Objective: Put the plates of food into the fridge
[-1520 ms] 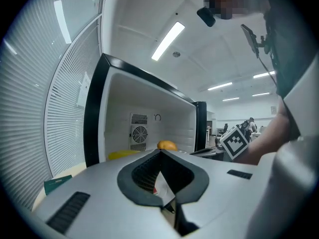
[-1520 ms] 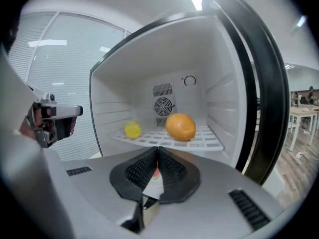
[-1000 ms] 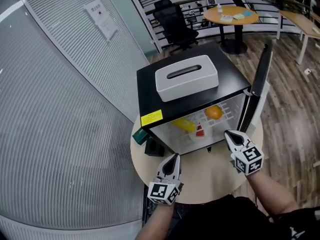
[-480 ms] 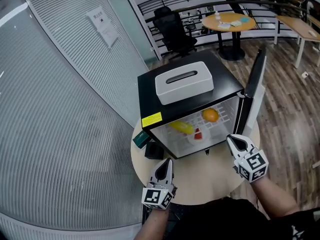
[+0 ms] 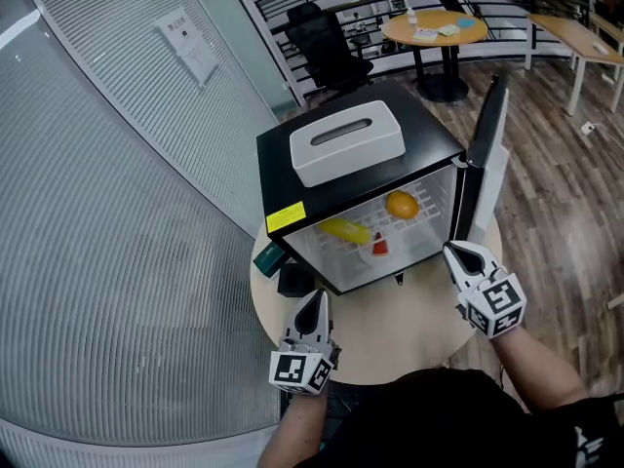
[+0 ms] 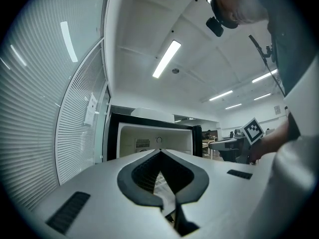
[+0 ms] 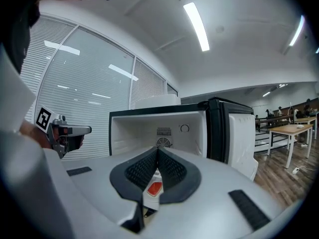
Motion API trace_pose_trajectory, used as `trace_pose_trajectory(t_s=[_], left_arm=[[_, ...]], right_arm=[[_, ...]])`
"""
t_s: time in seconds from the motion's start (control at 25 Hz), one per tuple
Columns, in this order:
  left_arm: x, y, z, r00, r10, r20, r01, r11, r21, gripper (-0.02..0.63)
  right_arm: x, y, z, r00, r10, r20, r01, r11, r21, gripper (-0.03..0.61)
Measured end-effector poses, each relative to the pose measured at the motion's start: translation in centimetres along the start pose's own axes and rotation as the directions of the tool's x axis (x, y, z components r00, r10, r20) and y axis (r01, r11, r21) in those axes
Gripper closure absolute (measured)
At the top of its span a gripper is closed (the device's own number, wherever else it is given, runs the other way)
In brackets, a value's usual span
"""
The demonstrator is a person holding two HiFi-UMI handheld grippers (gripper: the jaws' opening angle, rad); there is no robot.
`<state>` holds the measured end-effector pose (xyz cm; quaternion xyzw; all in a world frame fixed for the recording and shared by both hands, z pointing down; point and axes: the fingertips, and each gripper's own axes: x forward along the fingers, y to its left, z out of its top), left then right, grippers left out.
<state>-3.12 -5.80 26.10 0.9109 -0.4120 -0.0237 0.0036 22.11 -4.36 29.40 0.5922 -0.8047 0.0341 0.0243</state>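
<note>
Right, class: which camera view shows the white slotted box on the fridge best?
The head view: the white box sits whole on the fridge, slot visible. Both gripper views look level, catching only a strip of it above the fridge's top.

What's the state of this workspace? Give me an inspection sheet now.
Surface: round table, carrying the fridge.
Job's things: fridge, door open; orange, yellow food and red-and-white item inside.
Clutter: white box on the fridge; green box and black object beside it.
Grippers: left hand-held gripper and right hand-held gripper both shut, empty, before the fridge.
Cables: nothing seen.
Surroundings: glass wall, office chair, second round table.
</note>
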Motion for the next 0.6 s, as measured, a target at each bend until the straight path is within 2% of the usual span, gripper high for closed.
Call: trace_pose_trajectory(t_s=[0.4,0.6], left_arm=[[-0.3,0.8,0.6,1.0,-0.004,0.007,0.004,1.0,0.004,0.611],[0.2,0.8,1.9,1.0,-0.024,-0.002,0.024,0.999,0.033,0.611]], right_arm=[[0.6,0.5,-0.2,1.0,-0.003,0.001,0.003,1.0,-0.001,0.571],[0.6,0.5,0.4,1.0,-0.014,0.021,0.014,1.0,0.014,0.571]])
